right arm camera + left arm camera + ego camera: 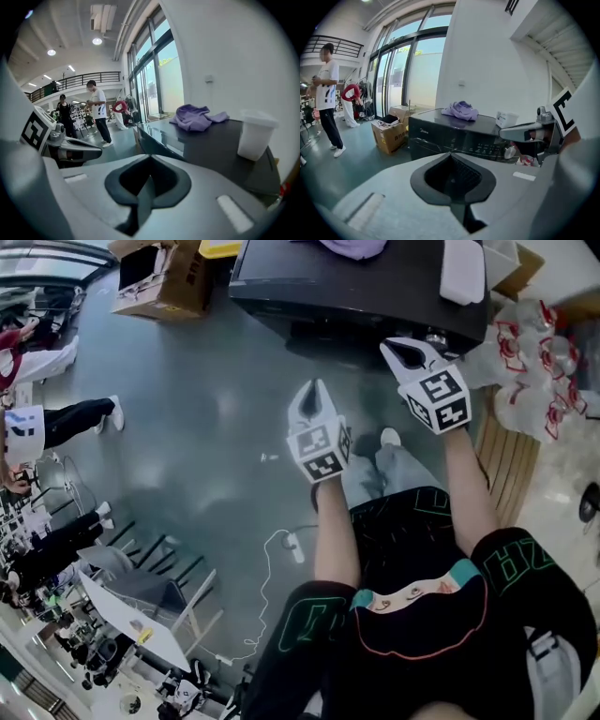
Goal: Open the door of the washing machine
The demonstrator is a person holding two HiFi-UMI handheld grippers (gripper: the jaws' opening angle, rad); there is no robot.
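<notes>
Task not begun, as far as I can judge. Washing machine [356, 287], dark, w/ a control strip and knob [509, 151] along its upper front, stands ahead of the person. Its door shows in no view: head view gets only the machine's top, and in left gripper view the front below the strip is hidden behind the gripper's own body. So can't tell if it's shut or ajar, tho nothing suggests it's been opened. L gripper [313, 388] hangs in front of the machine, apart from it, jaws pressed together, nothing btwn them. R gripper [410, 351] is closer to the machine's front edge, at the knob end, not touching, jaws likewise closed tight and empty. On top of the machine: a purple cloth [197, 117] and a white container [255, 133], neither part of the job. Cardboard box [389, 133] on the floor beside the machine, at the end away from the knob. Left to do: everything. A gripper has to reach the door's handle or edge, presumably on the front below the strip, catch it, and swing the door out. Both prob. need to come lower first.
</notes>
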